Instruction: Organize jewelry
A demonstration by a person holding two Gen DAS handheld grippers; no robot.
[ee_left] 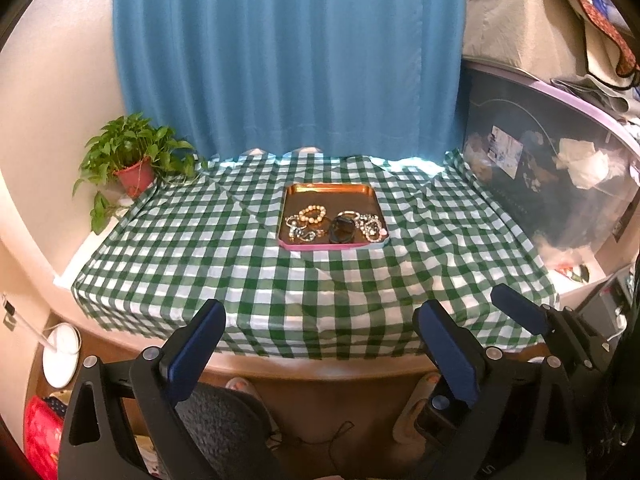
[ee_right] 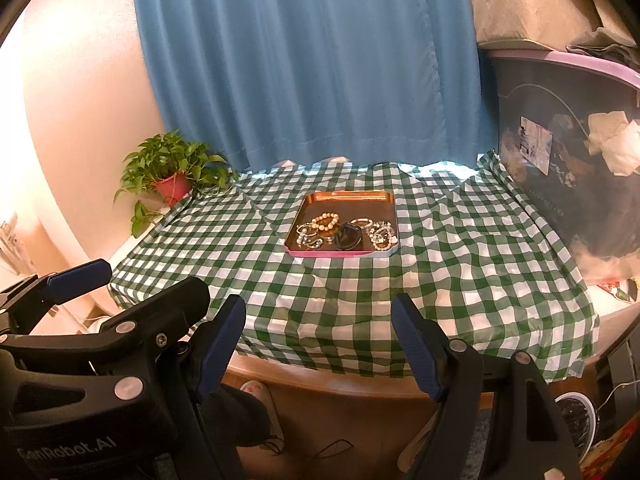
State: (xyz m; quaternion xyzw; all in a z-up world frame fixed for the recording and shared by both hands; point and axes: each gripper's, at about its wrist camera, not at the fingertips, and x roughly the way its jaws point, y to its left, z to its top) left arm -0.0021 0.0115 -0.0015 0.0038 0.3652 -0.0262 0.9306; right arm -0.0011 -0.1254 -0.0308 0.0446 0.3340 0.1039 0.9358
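the left gripper [ee_left: 320, 328] is held at the near edge of the table, its blue-padded fingers [ee_left: 198, 344] spread wide with nothing between them. the right gripper [ee_right: 320, 332] stands in like position just beside it, jaws likewise parted and empty; one of its fingers shows at the right of the left wrist view. both are well apart from the work. a copper-coloured tray [ee_left: 332, 194] with a pink front rim sits toward the far middle of the green and white checked tablecloth [ee_left: 200, 260]. all jewelry lies in the near half of the tray: a beaded bracelet [ee_left: 313, 214] of pale round beads, a cluster of silver pieces [ee_left: 302, 230] at the left front, a dark oval item [ee_left: 342, 229] at the centre front, and a heap of mixed bead bracelets [ee_left: 371, 227] at the right front. the pieces touch or overlap one another; individual links cannot be told apart. the far half of the tray shows bare metal. a potted plant [ee_left: 134, 160] in a red pot stands at the far left corner, a blue curtain [ee_left: 288, 60] hangs behind the table, and a clear storage bin [ee_left: 552, 184] with a lilac lid stands at the right.
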